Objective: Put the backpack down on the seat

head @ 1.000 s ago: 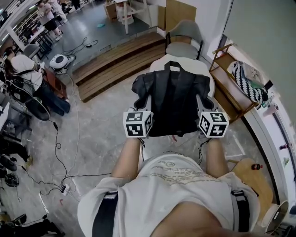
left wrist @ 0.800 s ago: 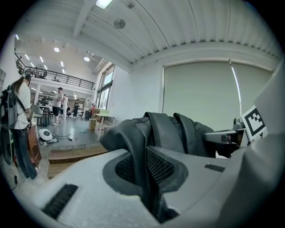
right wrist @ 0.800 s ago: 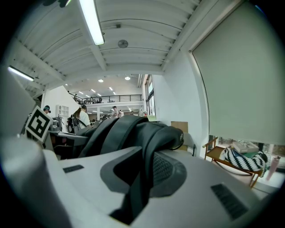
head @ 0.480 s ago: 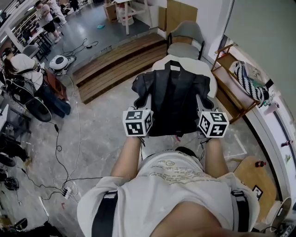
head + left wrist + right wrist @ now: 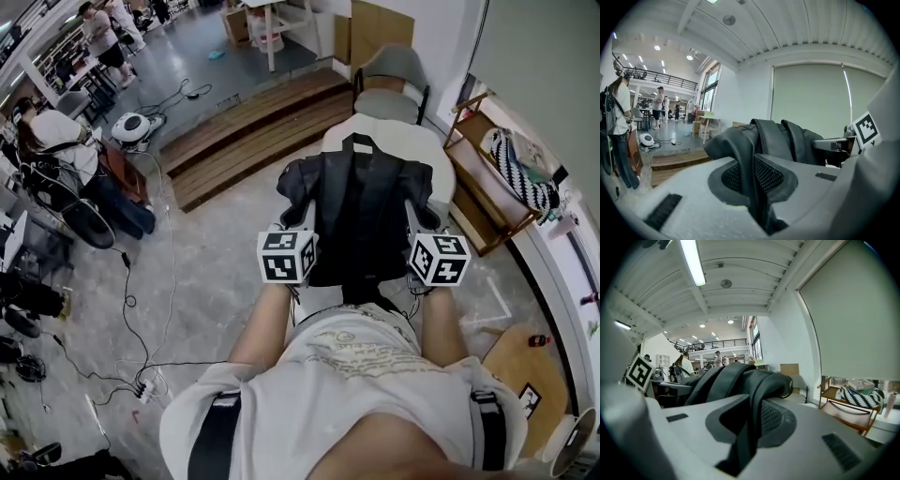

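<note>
A black backpack (image 5: pixel 361 220) hangs by its shoulder straps between my two grippers, in front of and over a white cushioned seat (image 5: pixel 398 141). Whether it touches the seat I cannot tell. My left gripper (image 5: pixel 298 214) is shut on the left strap (image 5: pixel 749 164), which runs down between the jaws in the left gripper view. My right gripper (image 5: pixel 414 217) is shut on the right strap (image 5: pixel 752 413) in the same way. The bag's body (image 5: pixel 787 138) fills the middle of the left gripper view and, in the right gripper view, the backpack (image 5: pixel 733 378) bulges just ahead of the jaws.
A grey chair (image 5: pixel 389 80) stands behind the white seat. A wooden rack (image 5: pixel 487 202) with a striped bag (image 5: pixel 525 173) is on the right. Wooden steps (image 5: pixel 248 131) run at the back left. Cables (image 5: pixel 131 309) trail over the floor, and people work at desks far left.
The person has shifted slightly toward the white seat, so the room slides in the view. Both grippers keep the same hold on the straps, and the backpack still hangs between them.
</note>
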`<state>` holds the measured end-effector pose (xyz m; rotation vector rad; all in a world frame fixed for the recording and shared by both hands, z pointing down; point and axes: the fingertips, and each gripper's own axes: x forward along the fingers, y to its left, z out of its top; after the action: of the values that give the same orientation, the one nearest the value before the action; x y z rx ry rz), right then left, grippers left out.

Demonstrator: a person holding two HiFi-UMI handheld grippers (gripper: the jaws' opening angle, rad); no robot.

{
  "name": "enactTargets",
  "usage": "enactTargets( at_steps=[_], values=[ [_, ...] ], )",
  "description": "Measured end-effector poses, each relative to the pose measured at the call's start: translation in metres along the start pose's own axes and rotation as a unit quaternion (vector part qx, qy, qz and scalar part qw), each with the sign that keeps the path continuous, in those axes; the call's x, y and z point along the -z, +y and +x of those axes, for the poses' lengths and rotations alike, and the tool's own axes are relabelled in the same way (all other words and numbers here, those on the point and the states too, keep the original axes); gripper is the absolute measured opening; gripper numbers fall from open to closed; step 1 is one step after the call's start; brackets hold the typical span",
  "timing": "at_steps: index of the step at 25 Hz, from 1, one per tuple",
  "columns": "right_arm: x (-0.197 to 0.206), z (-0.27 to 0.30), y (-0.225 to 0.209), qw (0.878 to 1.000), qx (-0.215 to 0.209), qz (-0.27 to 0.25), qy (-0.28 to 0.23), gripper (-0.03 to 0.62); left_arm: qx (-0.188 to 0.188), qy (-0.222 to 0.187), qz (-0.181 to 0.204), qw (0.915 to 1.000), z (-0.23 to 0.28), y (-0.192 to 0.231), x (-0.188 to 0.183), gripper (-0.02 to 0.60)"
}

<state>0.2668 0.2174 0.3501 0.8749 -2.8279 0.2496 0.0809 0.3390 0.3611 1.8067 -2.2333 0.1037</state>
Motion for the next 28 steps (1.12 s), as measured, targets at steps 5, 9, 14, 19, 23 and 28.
enactTargets(
  at_steps=[5, 9, 14, 19, 23, 28],
  values=[
    [-0.005, 0.028, -0.002, 1.000, -0.010, -0.002, 0.000, 0.051, -0.006, -0.002, 0.001, 1.0000, 0.015, 0.015, -0.004, 0.049],
    [-0.010, 0.055, -0.002, 1.000, -0.018, -0.002, 0.001, 0.051, -0.012, 0.000, -0.004, 0.9999, 0.033, 0.032, -0.007, 0.049],
    [-0.018, 0.092, -0.013, 1.000, -0.024, -0.002, 0.001, 0.051, -0.017, 0.000, -0.005, 0.9998, 0.064, 0.049, -0.017, 0.048],
    [-0.022, 0.129, -0.028, 1.000, -0.021, 0.006, 0.008, 0.051, -0.012, 0.011, -0.003, 0.9999, 0.100, 0.062, -0.022, 0.049],
    [-0.024, 0.161, -0.040, 1.000, -0.022, 0.012, 0.013, 0.051, -0.012, 0.019, 0.001, 0.9997, 0.131, 0.075, -0.028, 0.049],
    [-0.036, 0.209, -0.061, 0.999, -0.022, 0.015, 0.019, 0.052, -0.009, 0.027, 0.001, 0.9996, 0.183, 0.094, -0.044, 0.049]
  ],
)
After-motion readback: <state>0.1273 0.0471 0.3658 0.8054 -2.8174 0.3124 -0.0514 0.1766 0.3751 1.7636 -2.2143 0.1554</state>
